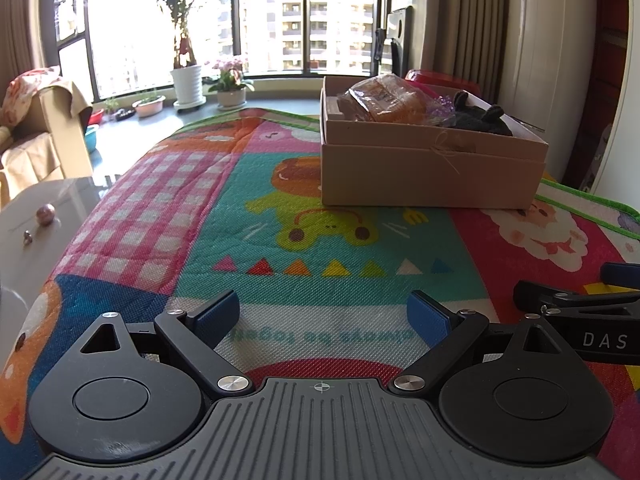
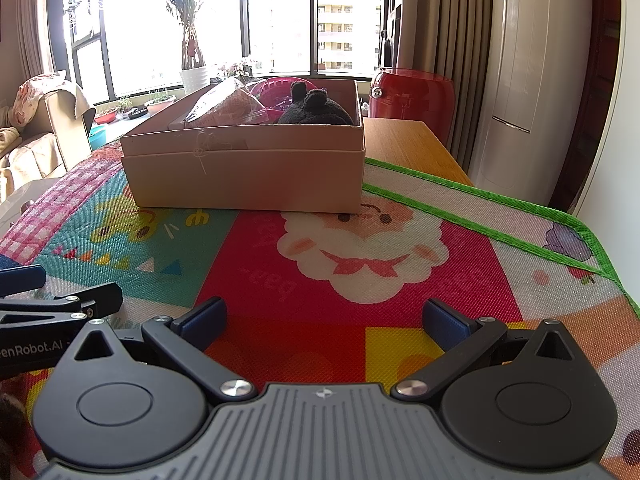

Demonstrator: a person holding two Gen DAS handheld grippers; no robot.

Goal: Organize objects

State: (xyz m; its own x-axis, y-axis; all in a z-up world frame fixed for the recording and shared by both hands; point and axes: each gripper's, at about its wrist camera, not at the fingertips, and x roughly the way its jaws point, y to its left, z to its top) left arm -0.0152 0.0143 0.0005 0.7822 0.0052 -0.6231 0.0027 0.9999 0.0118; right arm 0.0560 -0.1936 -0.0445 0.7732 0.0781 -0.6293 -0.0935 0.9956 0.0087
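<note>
A brown cardboard box [image 1: 432,168] stands on the colourful cartoon mat [image 1: 280,216], ahead and to the right; it also shows in the right wrist view [image 2: 244,180]. Inside lie a bagged bread loaf [image 1: 384,100], a black plush toy [image 1: 480,118] and a pink basket [image 2: 276,90]; the loaf [image 2: 224,108] and the plush [image 2: 314,110] show in the right wrist view too. My left gripper [image 1: 323,316] is open and empty, low over the mat. My right gripper [image 2: 325,320] is open and empty, beside the left one. Each gripper shows at the edge of the other's view.
A wooden table top [image 2: 408,140] extends past the mat at the right. A red barrel [image 2: 412,94] and a white air conditioner [image 2: 532,80] stand behind it. A grey side table [image 1: 36,232] with small beads is at the left. Potted plants line the windowsill [image 1: 188,84].
</note>
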